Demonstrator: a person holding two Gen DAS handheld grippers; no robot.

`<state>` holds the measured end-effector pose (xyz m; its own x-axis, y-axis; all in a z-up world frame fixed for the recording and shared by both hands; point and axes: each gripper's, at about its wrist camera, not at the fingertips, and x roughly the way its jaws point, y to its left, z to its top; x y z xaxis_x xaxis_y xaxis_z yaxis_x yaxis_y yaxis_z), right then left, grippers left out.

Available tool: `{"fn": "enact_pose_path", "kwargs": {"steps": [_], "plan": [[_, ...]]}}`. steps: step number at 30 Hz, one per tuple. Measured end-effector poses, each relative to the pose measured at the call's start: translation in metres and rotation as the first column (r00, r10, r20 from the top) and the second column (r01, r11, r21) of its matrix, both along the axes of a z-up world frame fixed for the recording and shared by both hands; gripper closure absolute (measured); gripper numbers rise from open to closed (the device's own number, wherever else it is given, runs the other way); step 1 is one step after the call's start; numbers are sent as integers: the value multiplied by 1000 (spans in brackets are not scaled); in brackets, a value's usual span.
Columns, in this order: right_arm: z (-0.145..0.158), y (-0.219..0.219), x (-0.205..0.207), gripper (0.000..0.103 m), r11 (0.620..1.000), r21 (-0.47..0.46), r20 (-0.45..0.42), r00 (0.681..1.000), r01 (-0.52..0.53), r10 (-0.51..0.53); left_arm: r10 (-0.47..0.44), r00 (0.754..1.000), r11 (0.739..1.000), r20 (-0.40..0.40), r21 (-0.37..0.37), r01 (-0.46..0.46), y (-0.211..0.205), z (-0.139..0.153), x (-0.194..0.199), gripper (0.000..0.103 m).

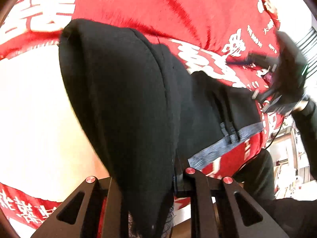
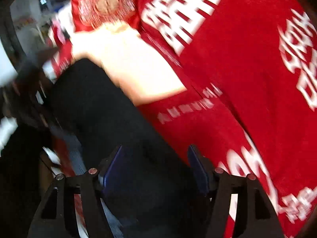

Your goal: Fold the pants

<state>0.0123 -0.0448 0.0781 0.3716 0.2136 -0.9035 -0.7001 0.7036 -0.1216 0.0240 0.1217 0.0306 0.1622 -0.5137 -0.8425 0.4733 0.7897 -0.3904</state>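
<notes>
The black pants [image 1: 118, 99] hang in a thick fold over a red cloth, and their grey-blue waistband [image 1: 218, 148] runs off to the right. My left gripper [image 1: 148, 182] is shut on the near end of this fold, with fabric bunched between its fingers. My right gripper [image 2: 154, 162] stands open: its blue pads [image 2: 111, 168] are apart on either side of the black pants [image 2: 99, 109], which lie between and below them. The left wrist view also shows the right gripper [image 1: 263, 101], blurred, at the right over the pants' far edge.
A red cloth with large white characters [image 1: 178, 10] covers the surface, with a pale patch [image 1: 29, 109] at the left. A red cushion with a round pattern [image 2: 105, 6] lies at the far end. A dark sleeve [image 1: 309, 123] and room shelving [image 1: 293, 158] are at the right.
</notes>
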Motion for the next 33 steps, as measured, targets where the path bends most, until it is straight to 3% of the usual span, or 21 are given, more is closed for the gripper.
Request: {"fn": "enact_pose_path", "kwargs": {"steps": [5, 7, 8, 9, 11, 12, 17, 20, 25, 29, 33], "plan": [[-45, -19, -32, 32, 991, -130, -4, 1000, 15, -16, -10, 1000, 999, 20, 51, 9, -26, 26, 4, 83], [-75, -10, -34, 33, 993, -115, -66, 998, 11, -19, -17, 1000, 996, 19, 86, 15, -38, 30, 2, 83], [-93, -3, -36, 33, 988, -155, -89, 996, -8, -6, -14, 1000, 994, 25, 108, 12, -43, 34, 1, 83], [-104, 5, -42, 32, 981, -192, -34, 999, -36, 30, -14, 999, 993, 29, 118, 10, -42, 40, 2, 83], [-93, 8, -43, 32, 984, -175, 7, 999, -34, 36, -11, 1000, 992, 22, 128, 8, -50, 47, 1, 84], [-85, 4, -41, 32, 986, -168, -1, 1000, 0, -1, -14, 1000, 991, 23, 133, 11, -55, 50, 0, 84], [-35, -56, -62, 28, 982, -56, 140, 975, 180, -171, -54, 998, 989, 30, 140, 49, -85, 74, -7, 84], [-18, -110, -88, 28, 947, 35, 167, 933, 319, -320, -98, 995, 985, 36, 145, 92, -118, 92, -15, 84], [-14, -162, -126, 28, 873, 114, 174, 855, 474, -488, -170, 985, 972, 33, 169, 162, -184, 111, -24, 84], [-12, -198, -160, 28, 817, 155, 159, 802, 555, -575, -227, 974, 951, 9, 215, 220, -253, 110, -30, 84], [-11, -223, -181, 28, 768, 196, 151, 755, 610, -638, -276, 961, 918, -27, 287, 272, -320, 89, -41, 84]]}}
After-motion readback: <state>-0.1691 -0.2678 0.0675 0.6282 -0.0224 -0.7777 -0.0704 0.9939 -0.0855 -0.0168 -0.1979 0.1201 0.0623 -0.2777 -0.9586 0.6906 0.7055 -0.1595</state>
